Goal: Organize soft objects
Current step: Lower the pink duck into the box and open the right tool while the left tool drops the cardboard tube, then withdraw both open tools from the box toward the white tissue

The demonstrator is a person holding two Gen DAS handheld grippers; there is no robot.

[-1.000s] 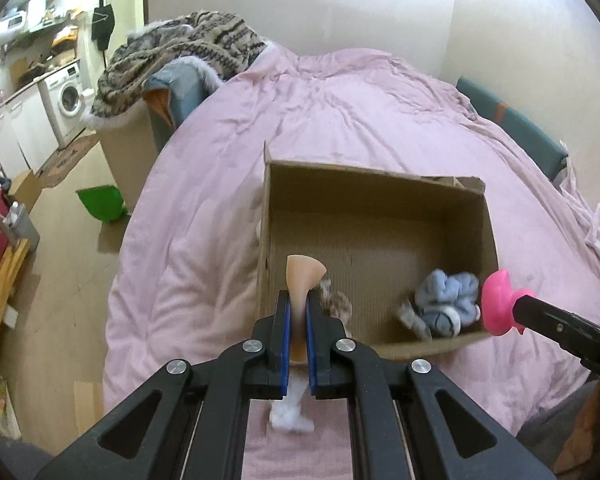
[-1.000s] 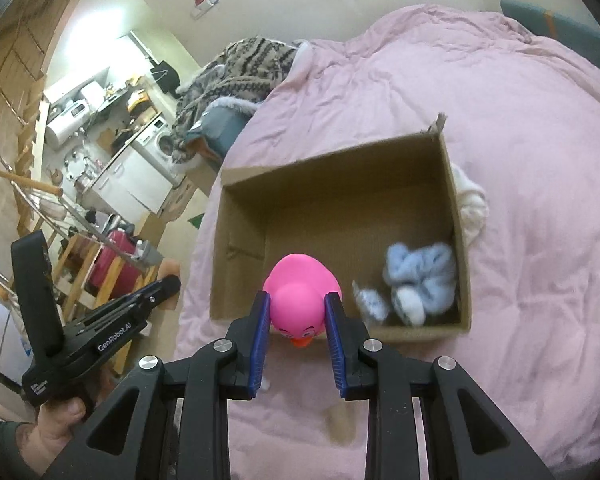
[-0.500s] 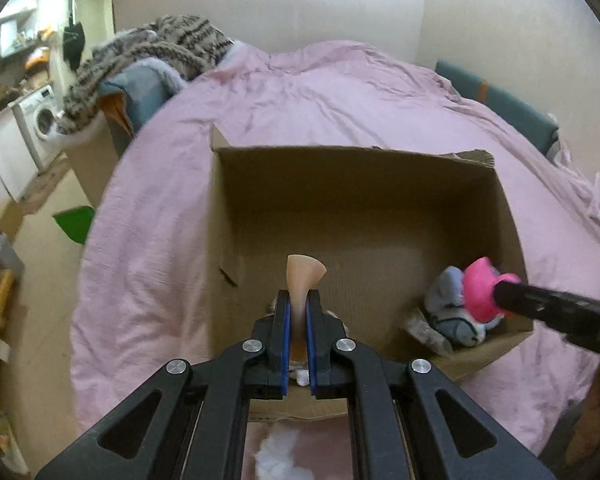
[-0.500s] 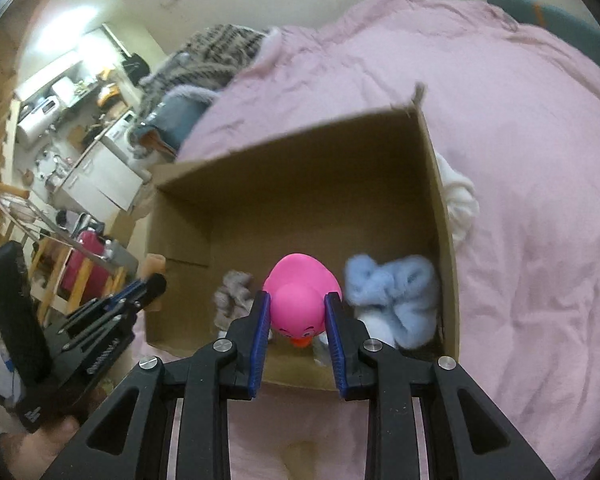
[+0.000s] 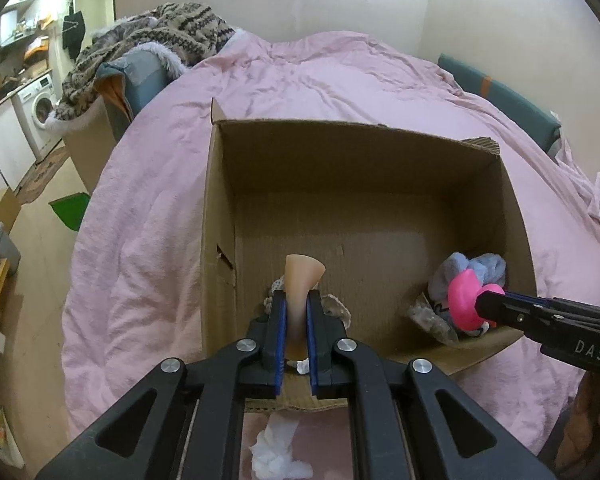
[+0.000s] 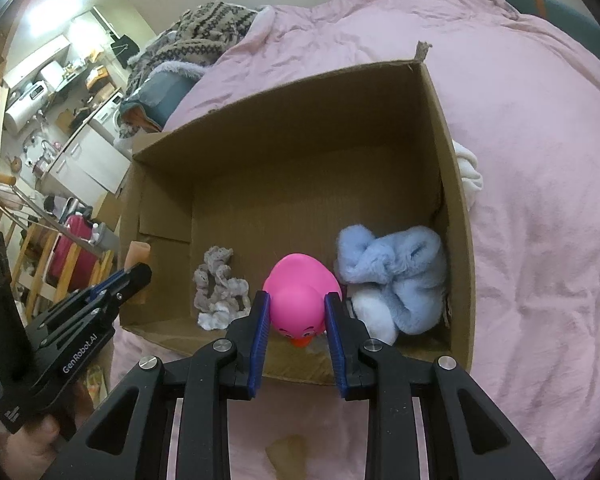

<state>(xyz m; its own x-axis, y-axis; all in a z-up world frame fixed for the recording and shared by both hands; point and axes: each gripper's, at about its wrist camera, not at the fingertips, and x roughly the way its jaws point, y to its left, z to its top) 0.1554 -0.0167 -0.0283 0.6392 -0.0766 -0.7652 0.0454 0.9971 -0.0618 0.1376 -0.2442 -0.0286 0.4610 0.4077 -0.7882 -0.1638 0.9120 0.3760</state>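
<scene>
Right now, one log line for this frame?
left gripper: shut on beige piece | right gripper: shut on pink duck | both over cardboard box

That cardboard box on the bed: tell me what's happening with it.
A person holds a gripper in each hand over the open cardboard box. The right gripper is shut on a pink rubber duck, the left gripper on a beige soft piece. A blue plush and a grey lace scrap lie inside.

Place: a home bedroom open to a kitchen corner
Centre: pink duvet [image 5: 320,92] spread over bed
Upper left: washing machine [image 5: 40,108] seen under counter
</scene>
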